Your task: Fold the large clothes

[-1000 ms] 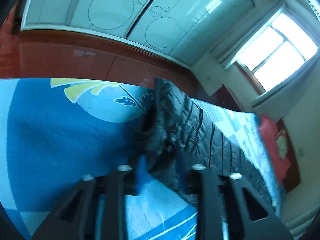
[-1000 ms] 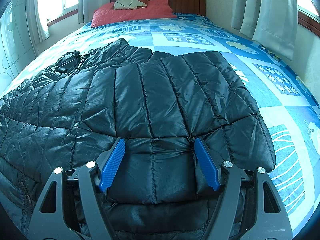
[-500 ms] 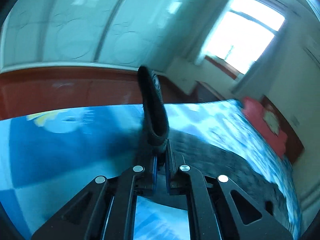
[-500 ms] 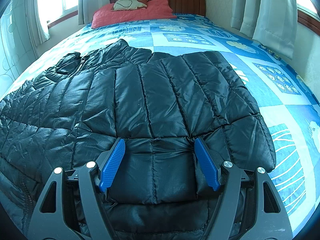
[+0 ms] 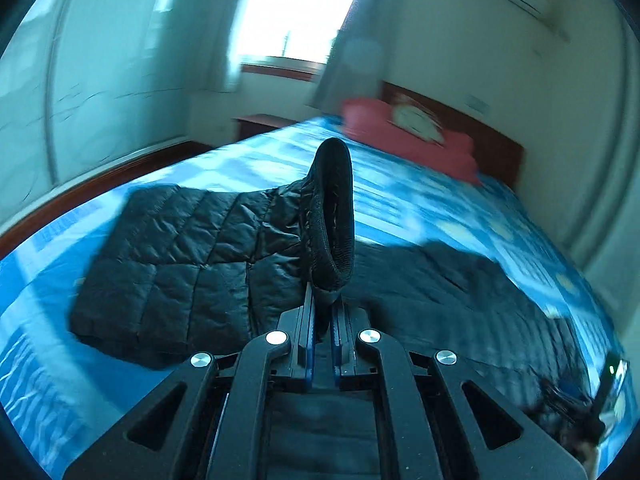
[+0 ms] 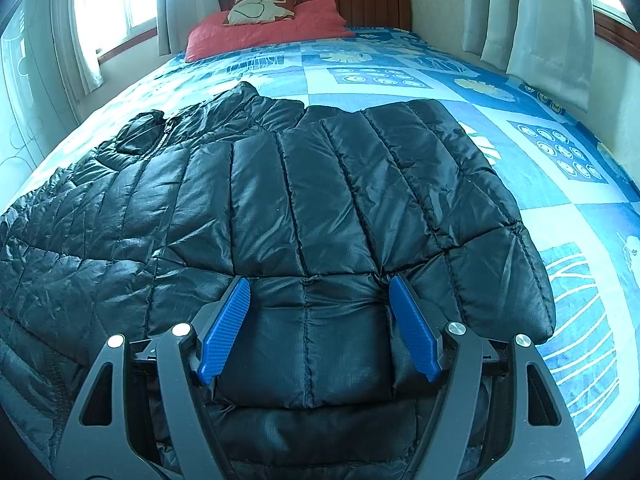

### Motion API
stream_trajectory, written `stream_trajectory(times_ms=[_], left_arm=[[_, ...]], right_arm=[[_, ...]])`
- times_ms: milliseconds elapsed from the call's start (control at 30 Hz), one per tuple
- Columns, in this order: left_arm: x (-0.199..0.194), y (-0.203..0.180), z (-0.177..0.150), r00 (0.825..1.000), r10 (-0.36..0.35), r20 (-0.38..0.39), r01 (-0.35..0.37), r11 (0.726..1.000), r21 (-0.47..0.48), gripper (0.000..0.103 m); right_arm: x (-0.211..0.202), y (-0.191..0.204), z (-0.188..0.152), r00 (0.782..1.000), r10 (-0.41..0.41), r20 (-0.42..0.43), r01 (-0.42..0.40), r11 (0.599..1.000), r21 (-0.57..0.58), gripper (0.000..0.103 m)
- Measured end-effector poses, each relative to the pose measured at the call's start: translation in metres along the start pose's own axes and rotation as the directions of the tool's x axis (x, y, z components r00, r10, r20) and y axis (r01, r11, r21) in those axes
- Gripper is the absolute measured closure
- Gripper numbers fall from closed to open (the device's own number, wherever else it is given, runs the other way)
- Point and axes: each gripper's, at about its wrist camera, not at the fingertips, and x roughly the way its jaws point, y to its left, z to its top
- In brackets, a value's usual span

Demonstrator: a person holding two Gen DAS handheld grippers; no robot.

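Observation:
A black quilted puffer jacket [image 6: 304,208] lies spread on the blue patterned bed [image 6: 400,76]; one sleeve is folded across its body. My right gripper [image 6: 320,312] is open, its blue pads resting on the folded part near the jacket's near edge. My left gripper [image 5: 322,320] is shut on the knit cuff [image 5: 332,220] of the other sleeve and holds it up above the bed. In the left wrist view the sleeve [image 5: 180,256] trails down to the left and the jacket body [image 5: 460,292] lies to the right.
A red pillow [image 6: 264,28] with a small cushion lies at the wooden headboard [image 6: 360,4]. Curtains [image 6: 536,20] hang on the right, a window [image 6: 108,0] on the left. A wardrobe with glass doors [image 5: 80,80] stands beside the bed.
My left gripper closed on the sleeve cuff, lifted it and swung round toward the headboard. The right gripper and the jacket under it have stayed still.

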Motion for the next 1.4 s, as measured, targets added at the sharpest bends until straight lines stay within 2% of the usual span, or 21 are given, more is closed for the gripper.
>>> stream_trajectory(times_ms=[100, 233, 333, 500, 600, 667, 700, 733, 767, 900, 1000, 1100, 1233, 1300, 1400], left_arm=[[0.016, -0.053, -0.011, 0.999, -0.041, -0.035, 0.044, 0.995, 0.092, 0.097], [0.034, -0.12, -0.039, 0.991, -0.085, -0.099, 0.103, 0.974, 0.202, 0.097], [0.05, -0.151, -0.057, 0.984, -0.088, -0.152, 0.124, 0.961, 0.248, 0.097], [0.074, -0.188, -0.094, 0.972, -0.051, -0.231, 0.13, 0.931, 0.342, 0.097], [0.075, -0.201, -0.103, 0.968, -0.041, -0.246, 0.134, 0.917, 0.375, 0.089], [0.069, -0.204, -0.106, 0.963, -0.072, -0.259, 0.167, 0.914, 0.37, 0.071], [0.065, -0.206, -0.106, 0.96, -0.093, -0.264, 0.186, 0.915, 0.357, 0.054], [0.06, -0.206, -0.106, 0.96, -0.106, -0.257, 0.194, 0.918, 0.346, 0.043], [0.053, -0.204, -0.105, 0.963, -0.112, -0.245, 0.194, 0.919, 0.343, 0.039], [0.031, -0.2, -0.101, 0.967, -0.12, -0.226, 0.196, 0.916, 0.351, 0.037], [0.013, -0.181, -0.097, 0.971, -0.118, -0.206, 0.185, 0.921, 0.344, 0.037], [0.001, -0.148, -0.09, 0.983, -0.079, -0.165, 0.131, 0.933, 0.335, 0.037], [-0.004, -0.097, -0.081, 0.992, 0.012, -0.123, 0.028, 0.948, 0.316, 0.037], [-0.002, -0.074, -0.078, 0.991, 0.062, -0.12, -0.023, 0.952, 0.306, 0.037], [0.001, -0.045, -0.072, 0.988, 0.097, -0.122, -0.062, 0.963, 0.262, 0.037]], right_arm=[[0.001, -0.001, 0.001, 1.0, 0.009, 0.003, -0.009, 1.0, 0.008, 0.031], [0.001, -0.001, -0.001, 1.0, 0.016, 0.008, -0.016, 1.0, 0.016, 0.03], [0.001, -0.003, 0.0, 1.0, 0.025, 0.011, -0.025, 0.999, 0.024, 0.03], [0.002, -0.003, -0.001, 0.999, 0.038, 0.014, -0.038, 0.999, 0.031, 0.029], [0.002, -0.002, -0.002, 0.999, 0.049, 0.013, -0.049, 0.998, 0.028, 0.025], [0.002, 0.0, -0.001, 0.999, 0.047, 0.011, -0.047, 0.999, 0.024, 0.024], [0.003, 0.0, -0.001, 0.999, 0.047, 0.01, -0.047, 0.999, 0.024, 0.024], [0.002, 0.0, -0.002, 0.999, 0.047, 0.01, -0.048, 0.999, 0.024, 0.024], [0.002, 0.0, -0.002, 0.999, 0.048, 0.009, -0.048, 0.999, 0.024, 0.024], [-0.001, 0.0, 0.0, 0.999, 0.051, 0.001, -0.051, 0.998, 0.031, 0.024], [-0.011, 0.002, 0.004, 0.999, 0.051, 0.004, -0.051, 0.997, 0.058, 0.024], [-0.027, 0.015, 0.009, 0.988, 0.154, 0.024, -0.156, 0.981, 0.114, 0.024], [-0.024, 0.056, 0.018, 0.964, 0.264, -0.011, -0.261, 0.959, 0.113, 0.024], [-0.019, 0.078, 0.021, 0.956, 0.293, -0.026, -0.289, 0.951, 0.112, 0.024], [-0.002, 0.11, 0.022, 0.95, 0.3, -0.082, -0.294, 0.953, 0.08, 0.025]])
